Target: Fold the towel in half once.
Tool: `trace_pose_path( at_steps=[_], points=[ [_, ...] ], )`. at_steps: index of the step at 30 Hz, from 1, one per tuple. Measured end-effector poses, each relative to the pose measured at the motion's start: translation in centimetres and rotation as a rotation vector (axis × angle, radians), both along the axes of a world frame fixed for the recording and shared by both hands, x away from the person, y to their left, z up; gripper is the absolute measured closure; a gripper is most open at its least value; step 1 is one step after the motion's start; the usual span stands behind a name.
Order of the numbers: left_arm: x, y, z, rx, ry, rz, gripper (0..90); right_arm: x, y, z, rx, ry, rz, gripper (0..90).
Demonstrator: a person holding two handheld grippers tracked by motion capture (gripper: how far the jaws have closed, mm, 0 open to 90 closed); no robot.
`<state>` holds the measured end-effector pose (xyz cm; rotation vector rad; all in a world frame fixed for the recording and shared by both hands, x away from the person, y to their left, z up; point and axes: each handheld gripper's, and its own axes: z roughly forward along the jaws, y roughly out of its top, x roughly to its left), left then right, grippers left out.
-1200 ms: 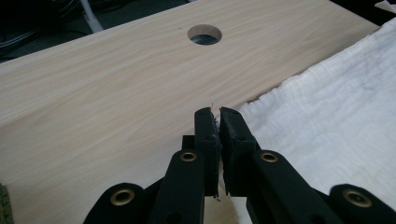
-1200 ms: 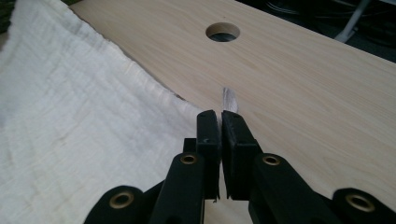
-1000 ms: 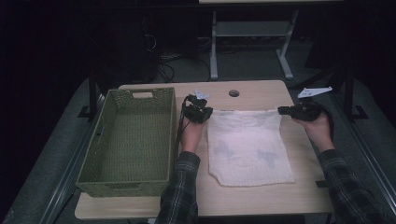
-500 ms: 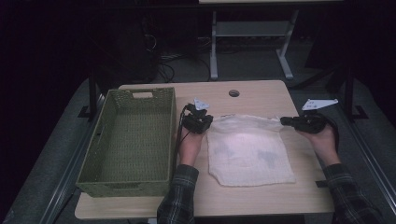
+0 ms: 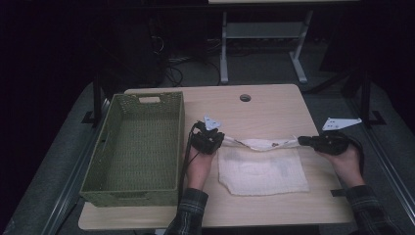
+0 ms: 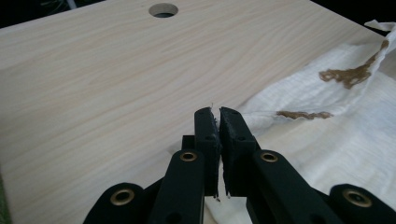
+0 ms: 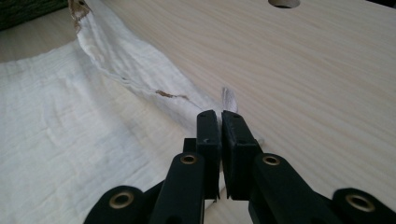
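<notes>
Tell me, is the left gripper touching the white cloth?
Touching. In the left gripper view, the left gripper is shut on a corner of the white cloth, with the fabric running out from between its pads.

**White cloth held taut between two grippers**

On the light wooden table (image 5: 274, 105), the left gripper (image 5: 221, 141) and the right gripper (image 5: 302, 141) each pinch a far corner of a white cloth (image 5: 262, 171). The far edge hangs lifted between them, sagging slightly, with brown marks near its middle. The near part lies flat on the table. A green woven basket (image 5: 137, 149) stands to the left, just beside the left hand (image 5: 198, 169).
</notes>
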<state>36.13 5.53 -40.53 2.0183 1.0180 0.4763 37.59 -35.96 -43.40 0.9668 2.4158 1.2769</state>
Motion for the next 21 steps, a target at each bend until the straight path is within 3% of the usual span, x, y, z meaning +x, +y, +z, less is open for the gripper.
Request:
trace_pose_path(
  at_steps=[13,19,21],
  points=[
    [-4.7,0.4,-0.2,-0.021,-0.007,0.032,85.9,-4.0,-0.6,0.1,0.001,-0.003,0.031,86.0],
    [-6.9,0.3,-0.8,-0.003,-0.003,0.028,86.0,-5.9,-0.7,-0.1,-0.012,0.000,0.053,85.9],
    [-7.5,0.2,-1.1,0.021,-0.003,0.025,86.0,-6.5,-0.8,-0.3,-0.017,-0.002,0.063,86.0]
  ],
)
